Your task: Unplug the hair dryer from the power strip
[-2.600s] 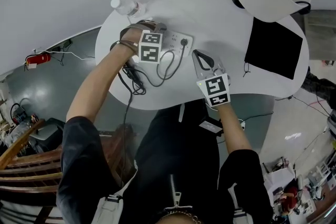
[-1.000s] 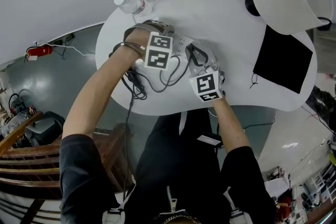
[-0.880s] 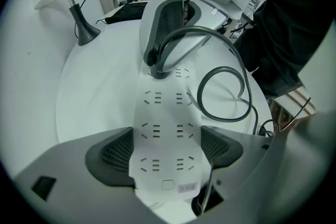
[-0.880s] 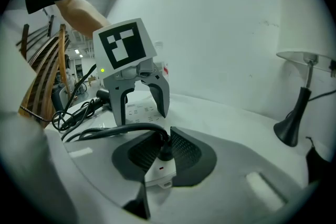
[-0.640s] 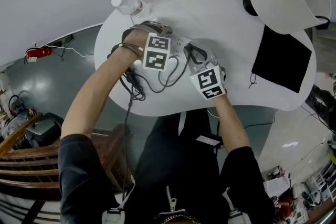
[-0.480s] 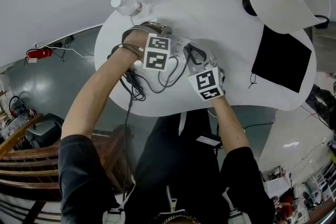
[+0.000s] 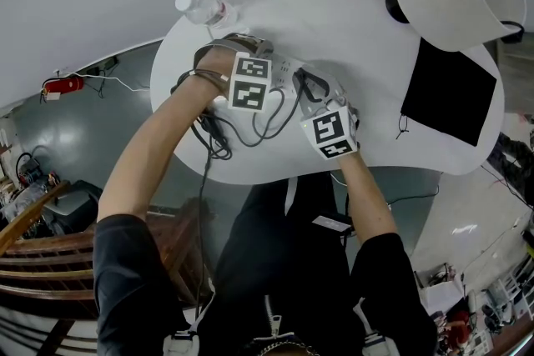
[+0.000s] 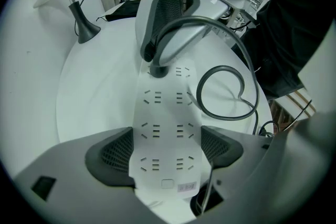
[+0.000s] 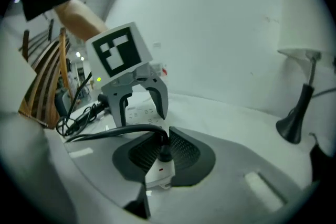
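Your right gripper (image 9: 164, 137) has just been closing on the plug (image 9: 165, 156) between its pads. It is probably stiff, so hold its body, not the limp cord (image 9: 115, 132). Your left gripper (image 8: 167, 136) clamps the light power strip (image 8: 163, 107) below it.

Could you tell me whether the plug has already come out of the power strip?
No, the black plug is seated in the end of the white power strip.
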Demonstrator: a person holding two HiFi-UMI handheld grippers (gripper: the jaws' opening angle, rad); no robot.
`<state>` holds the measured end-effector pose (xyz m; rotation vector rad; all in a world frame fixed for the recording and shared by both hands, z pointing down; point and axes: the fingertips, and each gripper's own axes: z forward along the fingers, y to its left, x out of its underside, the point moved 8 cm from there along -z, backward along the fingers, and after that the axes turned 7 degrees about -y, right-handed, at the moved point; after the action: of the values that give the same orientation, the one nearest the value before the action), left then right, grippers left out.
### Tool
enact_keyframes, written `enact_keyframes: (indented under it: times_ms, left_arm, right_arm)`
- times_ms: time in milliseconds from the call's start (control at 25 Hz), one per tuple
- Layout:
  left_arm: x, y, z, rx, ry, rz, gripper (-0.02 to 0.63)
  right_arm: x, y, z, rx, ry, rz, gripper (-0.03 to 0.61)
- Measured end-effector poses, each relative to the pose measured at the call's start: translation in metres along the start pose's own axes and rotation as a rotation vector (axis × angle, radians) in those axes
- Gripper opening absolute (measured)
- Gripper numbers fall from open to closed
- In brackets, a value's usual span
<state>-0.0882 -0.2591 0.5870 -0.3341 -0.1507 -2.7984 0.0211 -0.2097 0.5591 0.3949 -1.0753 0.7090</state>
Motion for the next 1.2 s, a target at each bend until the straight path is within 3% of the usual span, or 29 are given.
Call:
enact_keyframes:
  times_ms: [80,160,520,680,760,1080,1200]
  left_arm:
    - [0.0,0.001,0.0,-0.002,0.003,-0.012,0.383]
    - [-0.001,0.002,0.0,0.0,0.009,-0.019,0.384]
    - [-0.002,0.002,0.001,-0.001,0.019,-0.021,0.385]
    - [-0.002,0.002,0.0,-0.003,0.015,-0.021,0.385]
    - [-0.002,0.003,0.0,-0.004,0.017,-0.028,0.385]
    - [-0.002,0.004,0.0,-0.002,0.02,-0.032,0.385]
    - [-0.002,0.004,0.0,-0.001,0.014,-0.031,0.387]
  right_arm:
    - [-0.001,-0.006,0.001,-0.002,-0.004,0.068,0.046]
    - [-0.002,-0.006,0.0,0.002,-0.001,0.062,0.044]
    - [-0.002,0.007,-0.002,0.038,0.011,-0.121,0.043]
    - [-0.004,-0.008,-0.001,-0.003,-0.005,0.07,0.043]
    - [-0.005,-0.011,0.0,-0.007,-0.01,0.109,0.043]
    - [-0.006,0.003,-0.003,0.044,0.004,-0.071,0.041]
    - [-0.005,0.005,-0.004,0.047,0.003,-0.09,0.041]
